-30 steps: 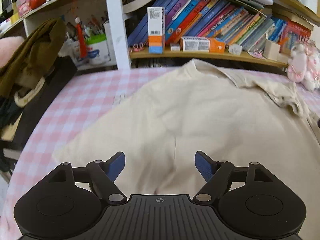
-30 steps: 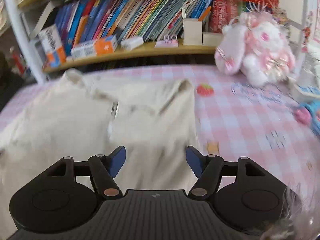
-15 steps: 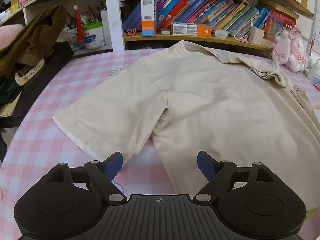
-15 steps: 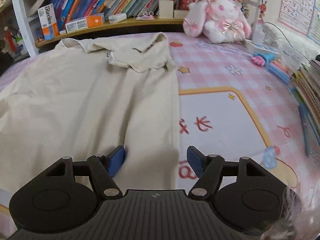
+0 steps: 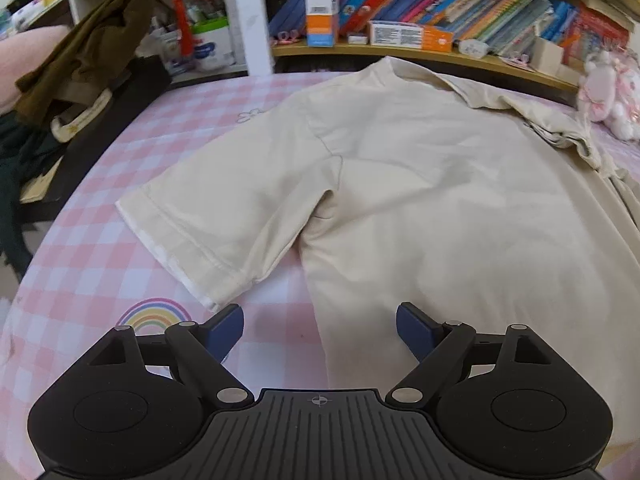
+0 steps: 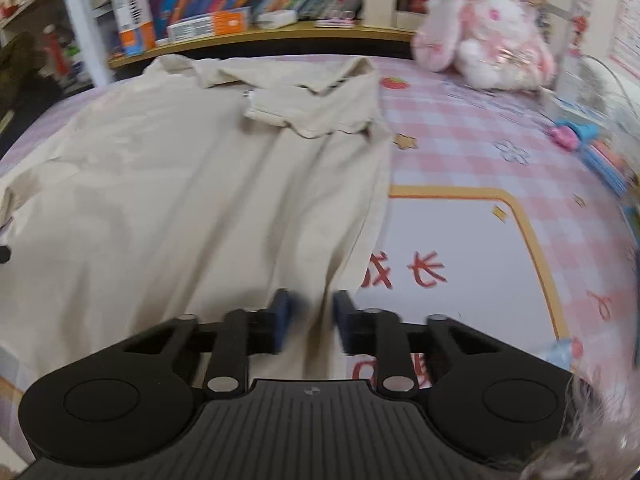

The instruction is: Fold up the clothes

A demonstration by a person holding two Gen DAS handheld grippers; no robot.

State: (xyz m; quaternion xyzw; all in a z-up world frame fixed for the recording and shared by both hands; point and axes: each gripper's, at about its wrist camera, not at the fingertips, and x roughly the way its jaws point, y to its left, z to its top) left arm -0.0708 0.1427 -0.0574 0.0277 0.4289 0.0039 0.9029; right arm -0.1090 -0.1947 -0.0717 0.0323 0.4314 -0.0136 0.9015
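We closed the right gripper (image 6: pixel 308 316) jaws around the shirt (image 6: pixel 192 184) edge for folding; our left gripper (image 5: pixel 319 330) jaws stood apart above the desk (image 5: pixel 100 248).

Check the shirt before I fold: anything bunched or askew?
Yes. The cream shirt lies mostly flat, but its far right sleeve is folded over and crumpled near the collar, unlike the left sleeve, which is spread out.

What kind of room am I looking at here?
Probably a child's bedroom or study: shelves of colourful books, a pink plush bunny, and a pink checked table cover with a cartoon rainbow print.
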